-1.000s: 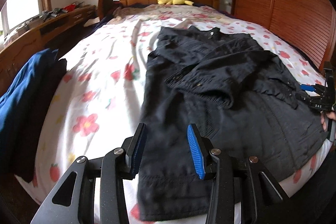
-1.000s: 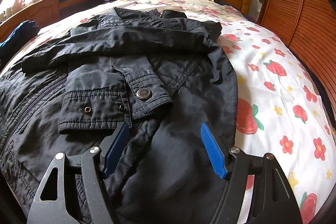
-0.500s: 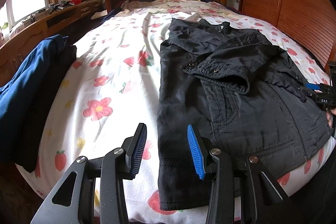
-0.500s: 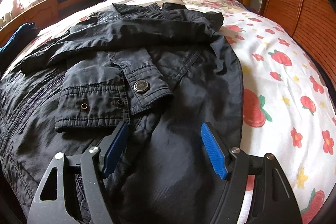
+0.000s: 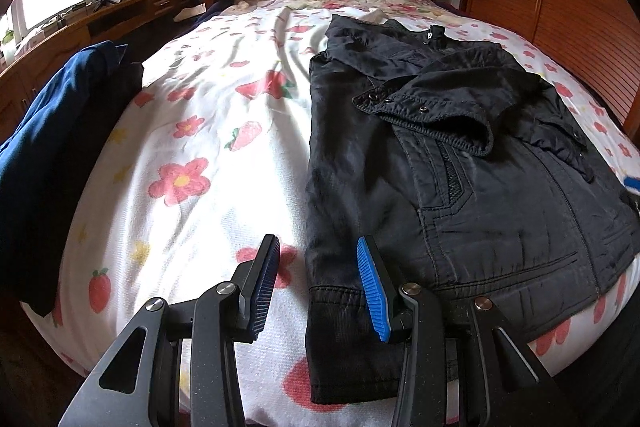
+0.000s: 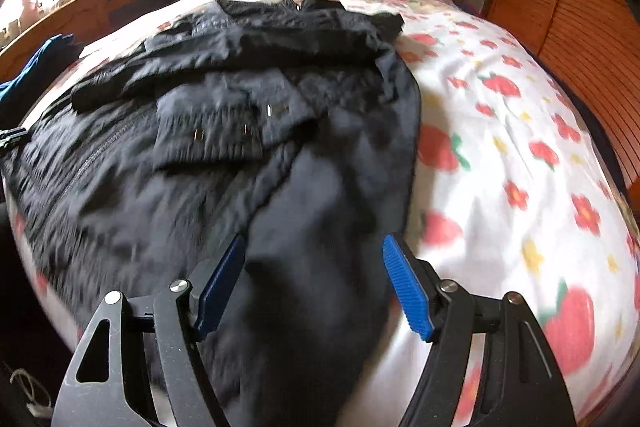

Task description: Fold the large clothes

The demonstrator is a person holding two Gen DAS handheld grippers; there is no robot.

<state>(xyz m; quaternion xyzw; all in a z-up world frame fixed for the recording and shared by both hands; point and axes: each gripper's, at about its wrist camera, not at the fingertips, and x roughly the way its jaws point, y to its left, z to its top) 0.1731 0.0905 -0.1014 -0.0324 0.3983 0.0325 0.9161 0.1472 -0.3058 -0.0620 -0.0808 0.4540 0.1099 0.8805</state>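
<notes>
My left gripper (image 5: 316, 281) hangs released over the jacket (image 5: 440, 163) hem corner; my right gripper (image 6: 314, 287) gapes too, gripping nothing. The jacket lies on the bed (image 5: 208, 147), both sleeves folded in.

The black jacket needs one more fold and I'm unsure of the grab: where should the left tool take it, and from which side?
Probably the near left hem corner of the jacket, approached from the foot of the bed. That flat edge lies exposed just ahead of the open left tool.
</notes>
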